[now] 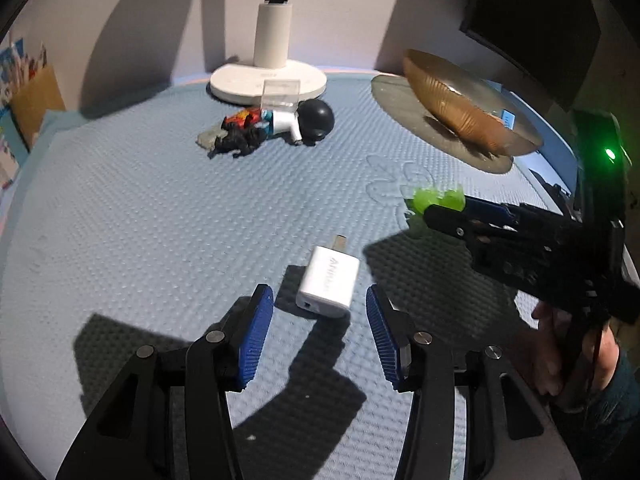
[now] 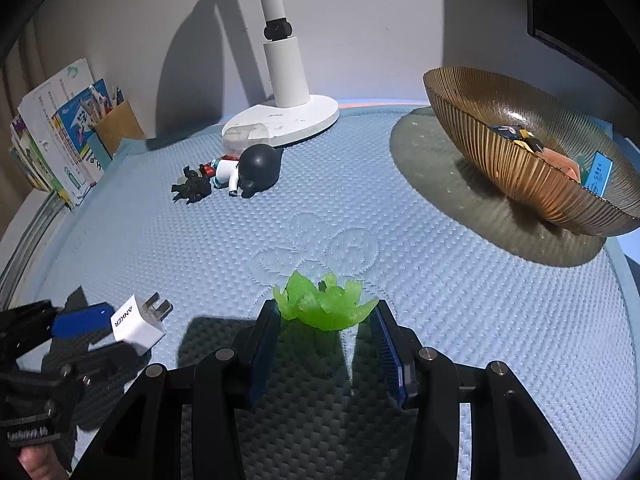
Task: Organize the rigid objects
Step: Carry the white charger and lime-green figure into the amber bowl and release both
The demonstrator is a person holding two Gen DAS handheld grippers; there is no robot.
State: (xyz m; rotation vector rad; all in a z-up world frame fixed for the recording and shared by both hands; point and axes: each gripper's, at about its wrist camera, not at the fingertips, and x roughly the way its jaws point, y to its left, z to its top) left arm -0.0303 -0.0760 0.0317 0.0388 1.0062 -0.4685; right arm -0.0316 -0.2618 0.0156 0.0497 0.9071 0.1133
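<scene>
Setting: a pale blue textured mat [image 2: 460, 320] on a table, with a white desk lamp base [image 2: 288, 120] at the far edge.

Left gripper [image 1: 320, 316]: released; its blue pads stand either side of a white Anker wall charger [image 1: 328, 286] without touching it.

Charger position: it lies flat on the mat, just ahead of the left gripper, between its fingertips. Its long axis runs near to far, prongs pointing away.

Right gripper [image 2: 326, 320]: clenched on a translucent green toy figure [image 2: 324, 300], pinched by its sides.

Bowl: a ribbed amber glass bowl [image 2: 520, 152] sits far right on a grey round mat [image 2: 432, 160] and already holds a few small items.

Loose pile: a black round-headed figurine [image 2: 260, 168] and a black toy creature [image 2: 194, 186] lie far left near the lamp.

Key relation: the bowl lies right of and beyond both grippers; the right hand looks nearer to it.

Likely next: carrying the green toy to the bowl.
</scene>
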